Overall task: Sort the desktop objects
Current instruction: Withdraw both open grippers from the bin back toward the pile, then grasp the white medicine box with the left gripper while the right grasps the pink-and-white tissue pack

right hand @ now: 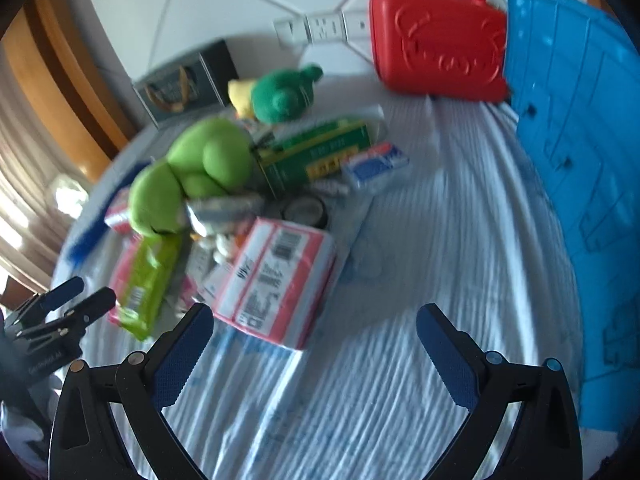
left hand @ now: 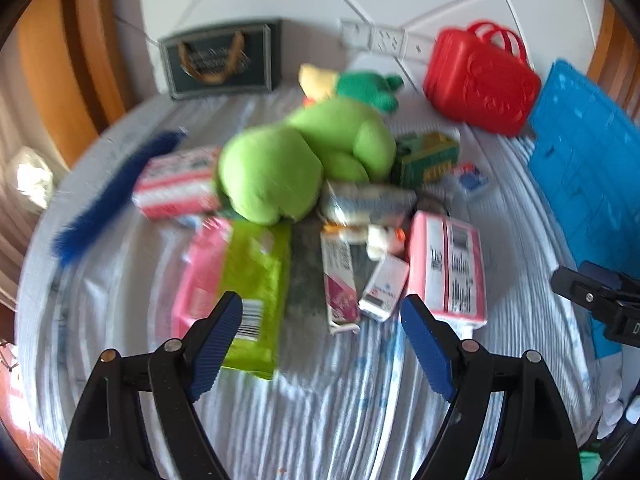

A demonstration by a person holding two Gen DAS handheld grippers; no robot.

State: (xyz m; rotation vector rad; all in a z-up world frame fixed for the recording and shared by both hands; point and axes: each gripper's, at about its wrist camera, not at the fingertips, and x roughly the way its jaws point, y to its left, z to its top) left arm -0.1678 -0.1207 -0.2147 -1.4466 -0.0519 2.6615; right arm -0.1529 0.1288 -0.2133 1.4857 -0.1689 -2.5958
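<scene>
Both tools, left tool and right tool, gape released above a soft lime plush toy on ribbed cloth.

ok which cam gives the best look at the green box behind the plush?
Right wrist: the green box shows its long top and front face, largely unblocked. In the left wrist view the box is smaller, and the light green plush hides its left end.
</scene>
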